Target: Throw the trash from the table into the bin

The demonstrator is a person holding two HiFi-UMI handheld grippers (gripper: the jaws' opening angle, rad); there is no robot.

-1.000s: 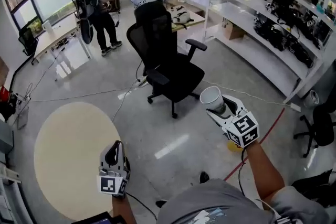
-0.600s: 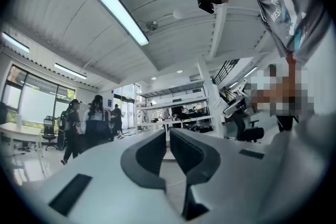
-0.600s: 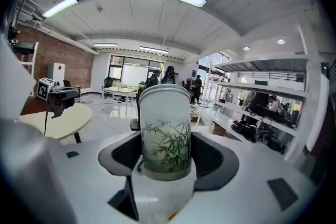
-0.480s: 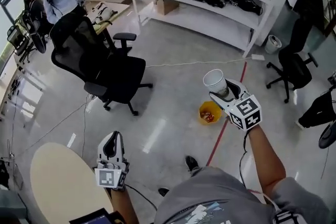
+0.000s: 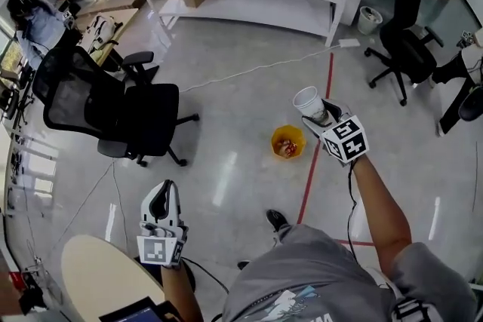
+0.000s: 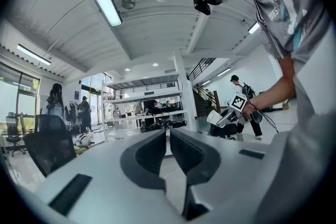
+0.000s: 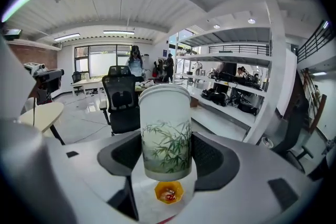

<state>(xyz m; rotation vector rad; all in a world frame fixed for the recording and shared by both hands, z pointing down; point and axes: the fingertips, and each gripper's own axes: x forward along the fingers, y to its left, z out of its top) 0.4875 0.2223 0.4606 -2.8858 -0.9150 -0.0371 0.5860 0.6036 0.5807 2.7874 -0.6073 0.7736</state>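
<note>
- White bamboo-printed paper cup point(image 7: 164, 131) sits between the right gripper's point(image 5: 318, 117) jaws, clamped, arm outstretched; orange octagonal bin point(image 7: 168, 192) shows below the jaws.
- Left gripper point(image 5: 161, 196) is tucked near the body, jaws together, empty.

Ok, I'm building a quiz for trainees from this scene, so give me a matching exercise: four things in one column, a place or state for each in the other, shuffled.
1. paper cup
2. bin
3. office chair
4. left hand-held gripper

A. on the floor beside the red line
B. nothing between its jaws
C. gripped by the right hand-held gripper
D. black, with armrests

Pairs: 1-C, 2-A, 3-D, 4-B
</note>
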